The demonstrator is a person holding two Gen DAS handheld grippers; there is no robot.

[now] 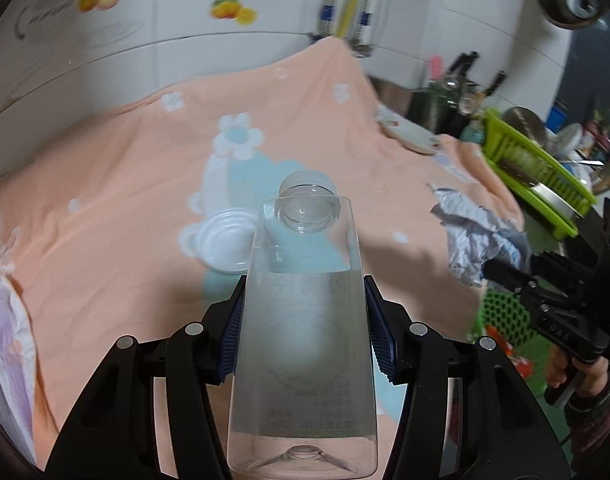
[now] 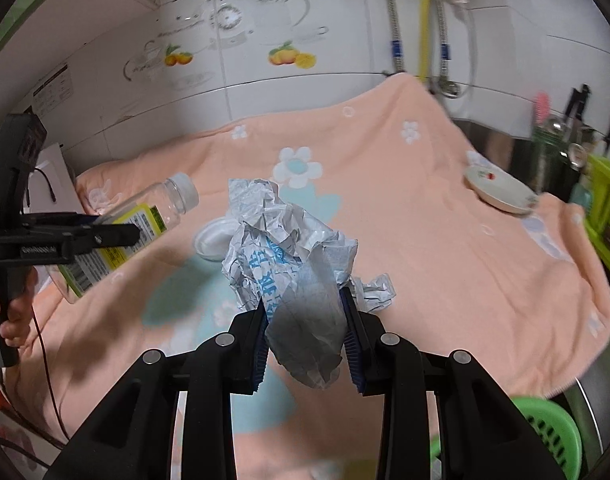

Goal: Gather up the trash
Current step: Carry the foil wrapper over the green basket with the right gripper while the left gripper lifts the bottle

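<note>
My left gripper (image 1: 305,320) is shut on a clear plastic bottle (image 1: 305,320) with a white cap, held above the peach flowered cloth (image 1: 105,208). The bottle also shows in the right wrist view (image 2: 145,220), with a yellow label, in the left gripper (image 2: 105,236). My right gripper (image 2: 305,332) is shut on a crumpled white and blue paper wrapper (image 2: 289,248), lifted above the cloth (image 2: 445,240). The wrapper (image 1: 473,240) and right gripper (image 1: 505,276) show at the right of the left wrist view. A white plastic lid (image 1: 225,240) lies on the cloth (image 2: 213,240).
A white saucer (image 2: 501,190) sits at the cloth's far right. A green dish rack (image 1: 537,168) with dishes stands to the right. A green basket (image 2: 553,432) is below the table's front right edge. A tiled wall (image 2: 305,20) runs behind.
</note>
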